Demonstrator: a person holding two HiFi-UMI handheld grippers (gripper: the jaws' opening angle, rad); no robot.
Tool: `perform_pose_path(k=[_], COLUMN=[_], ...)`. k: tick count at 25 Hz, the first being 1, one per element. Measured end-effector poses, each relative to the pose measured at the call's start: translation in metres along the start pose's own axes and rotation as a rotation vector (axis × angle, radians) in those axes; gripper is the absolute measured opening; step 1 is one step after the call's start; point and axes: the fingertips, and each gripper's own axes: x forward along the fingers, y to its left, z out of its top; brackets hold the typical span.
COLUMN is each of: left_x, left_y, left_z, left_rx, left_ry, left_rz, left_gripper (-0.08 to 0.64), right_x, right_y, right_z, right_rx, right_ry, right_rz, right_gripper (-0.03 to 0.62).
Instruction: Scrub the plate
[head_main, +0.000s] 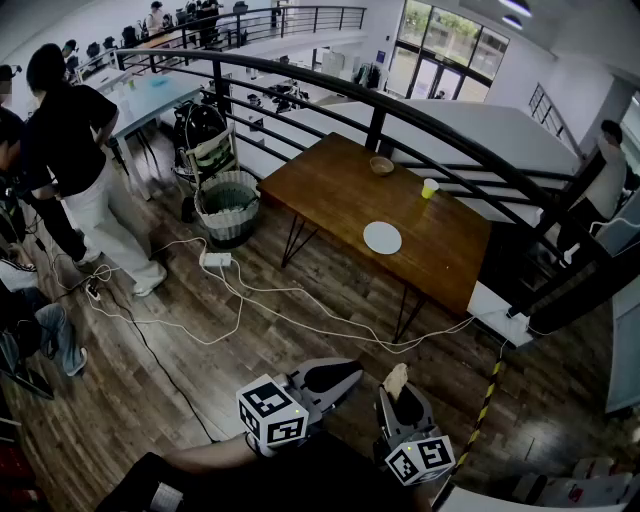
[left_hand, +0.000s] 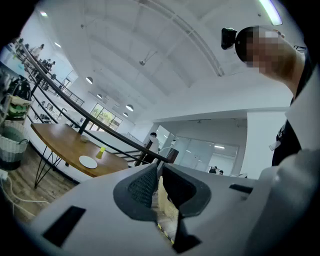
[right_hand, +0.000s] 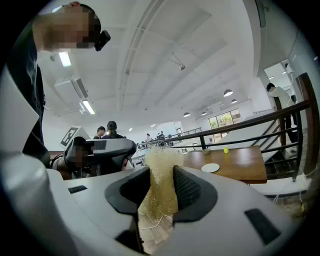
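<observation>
The round white plate (head_main: 382, 238) lies on the wooden table (head_main: 330, 185), far ahead of both grippers; it also shows small in the left gripper view (left_hand: 88, 161) and the right gripper view (right_hand: 210, 168). My right gripper (head_main: 398, 388) (right_hand: 161, 175) is shut on a pale yellow mesh scrubber (head_main: 396, 378) (right_hand: 161, 185) that sticks up past the jaws. Beside it my left gripper (head_main: 345, 372) (left_hand: 159, 172) has its jaws close together with nothing held. Both are held low, close to my body, over the wooden floor.
A yellow cup (head_main: 429, 188) and a small bowl (head_main: 381, 165) stand on the table. A black railing (head_main: 380, 110) curves behind it. White cables (head_main: 240, 300) and a power strip (head_main: 215, 260) lie on the floor, next to a basket (head_main: 227, 205). People (head_main: 70, 150) stand at the left.
</observation>
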Motion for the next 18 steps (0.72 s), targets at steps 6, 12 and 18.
perform_pose_path(k=[6,12,18], left_x=[-0.002,0.005,0.024], left_y=[0.002,0.018,0.050], left_z=[0.001,0.004,0.015], left_rx=[0.001,-0.012,-0.028], left_ry=[0.004,0.028,0.063], left_rz=[0.003,0.004,-0.003], left_gripper=[0.044,0.044,0.044], right_x=[0.003,0.018,0.048], right_y=[0.003,-0.006,-0.023], right_z=[0.001,0.002,0.010], right_rx=[-0.005,0.023,0.075], right_ry=[-0.001,-0.002,-0.020], right_rz=[0.000,-0.011,-0.018], right_gripper=[0.155,0.155,0.156])
